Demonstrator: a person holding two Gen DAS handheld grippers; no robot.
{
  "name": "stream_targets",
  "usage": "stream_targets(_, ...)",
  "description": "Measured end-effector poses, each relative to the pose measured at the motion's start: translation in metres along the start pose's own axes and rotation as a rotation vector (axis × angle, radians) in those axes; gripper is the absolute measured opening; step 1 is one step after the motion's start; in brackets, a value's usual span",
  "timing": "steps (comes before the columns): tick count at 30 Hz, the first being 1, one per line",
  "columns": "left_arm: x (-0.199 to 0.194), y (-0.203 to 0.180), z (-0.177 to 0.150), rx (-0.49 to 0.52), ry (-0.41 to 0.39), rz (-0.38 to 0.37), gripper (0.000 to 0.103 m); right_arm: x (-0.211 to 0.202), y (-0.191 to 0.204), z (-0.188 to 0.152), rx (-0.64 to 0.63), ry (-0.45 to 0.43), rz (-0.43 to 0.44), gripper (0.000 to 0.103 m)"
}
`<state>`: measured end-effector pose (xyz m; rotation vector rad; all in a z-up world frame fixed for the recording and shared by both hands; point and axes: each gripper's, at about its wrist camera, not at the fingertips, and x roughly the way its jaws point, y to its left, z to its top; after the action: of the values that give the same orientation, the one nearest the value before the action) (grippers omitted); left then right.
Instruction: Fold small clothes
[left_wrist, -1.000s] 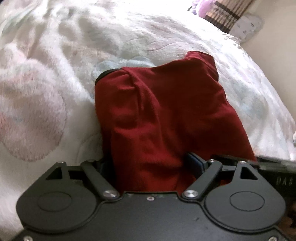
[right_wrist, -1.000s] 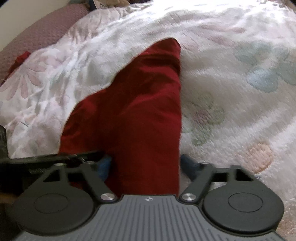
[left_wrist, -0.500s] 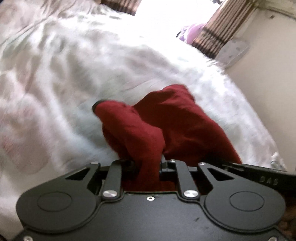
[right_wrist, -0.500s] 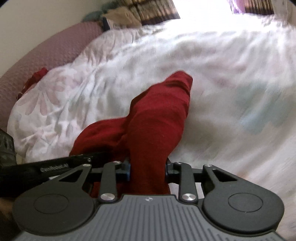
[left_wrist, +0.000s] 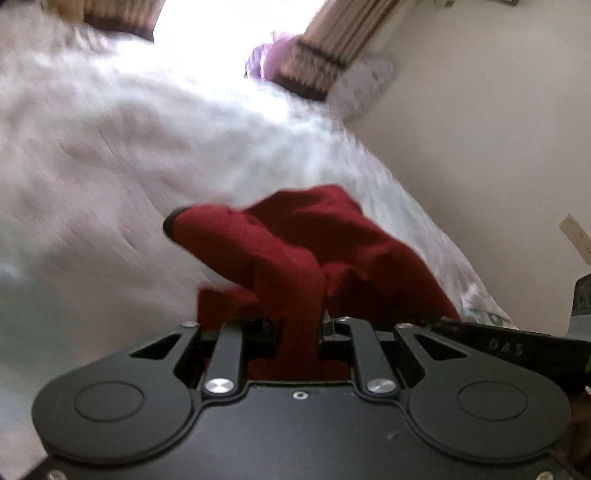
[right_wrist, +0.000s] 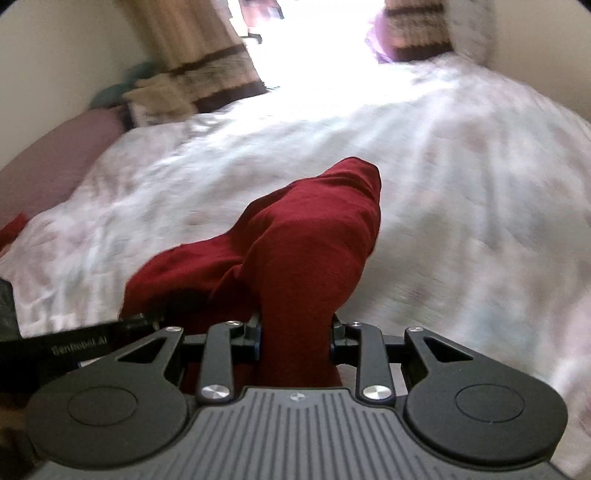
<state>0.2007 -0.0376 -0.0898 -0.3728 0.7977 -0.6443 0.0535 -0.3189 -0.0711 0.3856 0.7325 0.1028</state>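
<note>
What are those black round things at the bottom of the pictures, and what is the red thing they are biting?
They are two grabbing tools that a person carries, one in each hand. Each has a small camera looking forward along its two fingers, so one picture comes from the left tool and one from the right. The left hand-held gripper and the right hand-held gripper are both squeezed shut on the same dark red garment, a small piece of clothing. It is bunched up between them over a white blanket with faint flowers, spread on a bed. Behind are curtains and a very bright window. The pictures are blurry.
</note>
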Motion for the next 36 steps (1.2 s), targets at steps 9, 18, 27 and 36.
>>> stream_targets(9, 0.093, -0.006, -0.063, 0.036, 0.134, 0.067, 0.027, 0.046, -0.095, -0.068, 0.172, 0.107, 0.005, 0.039)
stream_targets(18, 0.055, -0.011, -0.024, 0.124, 0.122, 0.203, 0.047, 0.006, -0.069, -0.057, 0.052, 0.048, -0.111, 0.045)
stream_targets(27, 0.018, -0.064, -0.014, 0.294, -0.042, 0.331, 0.044, -0.023, -0.03, -0.049, -0.091, -0.117, -0.252, 0.031)
stream_targets(36, 0.049, -0.042, -0.064, 0.31, 0.172, 0.192, 0.045, 0.02, -0.027, -0.086, -0.005, 0.01, -0.148, 0.025)
